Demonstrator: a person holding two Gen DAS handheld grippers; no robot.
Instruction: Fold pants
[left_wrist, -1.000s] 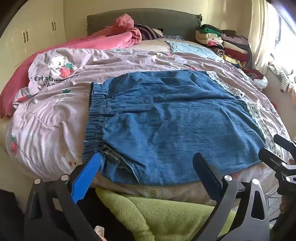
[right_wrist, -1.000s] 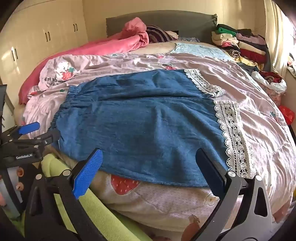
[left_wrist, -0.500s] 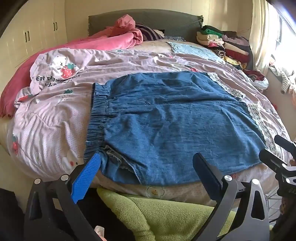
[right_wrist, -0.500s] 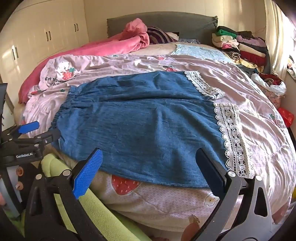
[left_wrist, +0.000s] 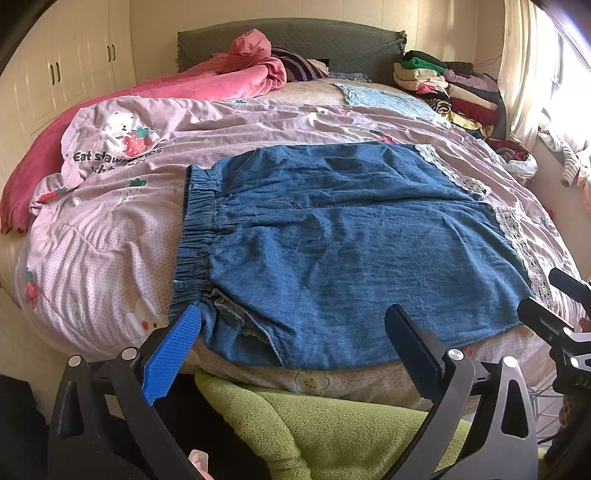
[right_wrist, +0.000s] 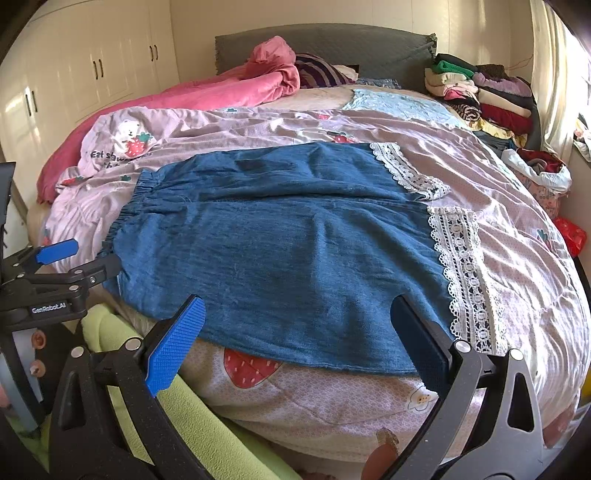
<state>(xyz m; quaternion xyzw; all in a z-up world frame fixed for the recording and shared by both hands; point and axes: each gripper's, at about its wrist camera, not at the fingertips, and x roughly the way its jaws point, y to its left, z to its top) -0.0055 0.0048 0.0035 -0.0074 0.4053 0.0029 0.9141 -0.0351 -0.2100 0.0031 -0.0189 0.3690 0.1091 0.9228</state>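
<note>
- While I stood at the foot of the bed, my left gripper (left_wrist: 293, 347) hung just short of the mattress edge, its fingers (left_wrist: 171, 352) spread wide and holding nothing.
- My right gripper (right_wrist: 297, 339) was beside it, to the right, fingers (right_wrist: 175, 341) likewise spread apart and empty.
- Below both grippers, a green fleece blanket (left_wrist: 332, 428) bunched against the near side of the bed.
- Just beyond my fingers, the pants (left_wrist: 351, 251) lay flat on the pink strawberry quilt (left_wrist: 103, 236), blue denim, their near edge at the quilt's rim.
- Their gathered elastic waistband (left_wrist: 195, 229) pointed left, just ahead of my left gripper's blue pad.
- Their white lace cuffs (right_wrist: 461, 273) pointed right, just ahead of my right gripper's dark finger.
- One leg lay nearer to me and the other behind it, the two touching along a crease across the middle.
- Farther back, a pink blanket (left_wrist: 221, 77) was heaped along the left side up to the grey headboard (left_wrist: 332, 40).
- At the far right corner, a stack of folded clothes (left_wrist: 450, 92) sat near the curtain (left_wrist: 524, 66).
- White wardrobe doors (right_wrist: 92, 66) filled the far left wall.
</note>
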